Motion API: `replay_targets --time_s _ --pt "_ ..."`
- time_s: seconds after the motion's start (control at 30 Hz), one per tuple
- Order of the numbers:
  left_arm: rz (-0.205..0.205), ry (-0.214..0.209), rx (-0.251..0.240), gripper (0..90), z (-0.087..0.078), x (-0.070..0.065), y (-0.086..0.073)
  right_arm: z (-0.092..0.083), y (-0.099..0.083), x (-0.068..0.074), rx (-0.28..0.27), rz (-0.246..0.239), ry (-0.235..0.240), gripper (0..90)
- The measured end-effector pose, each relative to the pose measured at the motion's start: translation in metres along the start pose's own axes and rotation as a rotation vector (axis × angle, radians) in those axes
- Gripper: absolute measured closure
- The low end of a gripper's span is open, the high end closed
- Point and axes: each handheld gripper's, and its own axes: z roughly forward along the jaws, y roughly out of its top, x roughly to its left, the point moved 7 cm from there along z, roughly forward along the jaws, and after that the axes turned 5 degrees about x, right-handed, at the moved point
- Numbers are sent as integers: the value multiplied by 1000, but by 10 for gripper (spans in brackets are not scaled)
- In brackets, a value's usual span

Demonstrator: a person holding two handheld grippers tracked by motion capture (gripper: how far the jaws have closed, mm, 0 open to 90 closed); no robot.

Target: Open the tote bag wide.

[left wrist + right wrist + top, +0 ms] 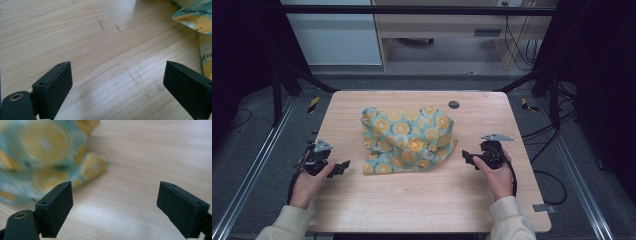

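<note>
Two hand-held grippers, left gripper (343,166) and right gripper (467,157), both spread wide and empty, flank a crumpled lemon-print cloth (408,139) on the table (422,200). Likely pre-grasp; each must reach an edge.

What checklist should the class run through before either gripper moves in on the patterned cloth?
1. Left gripper jaws open with nothing between them: ok.
2. Right gripper jaws open with nothing between them: ok.
3. Cloth lies wholly on the table, no part over an edge: ok.
4. Cloth spread flat: not ok, it sits bunched and folded.
5. A cloth edge lies near each gripper: ok, one on each side.
6. Anything hidden under the cloth: cannot tell.
</note>
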Motion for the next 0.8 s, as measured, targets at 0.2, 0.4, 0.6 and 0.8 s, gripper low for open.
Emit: replay_targets --time_s 0.2,0.4,0.6,0.8 --pt "4 1 9 87 1 -1 -1 -7 53 21 -15 -103 32 155" --pt "16 0 13 88 1 -4 -1 5 90 42 9 -184 50 178" --pt "7 -7 9 91 2 -4 -1 31 123 58 65 -236 66 217" --pt "12 -9 11 96 3 -5 0 50 145 70 84 -231 107 290"
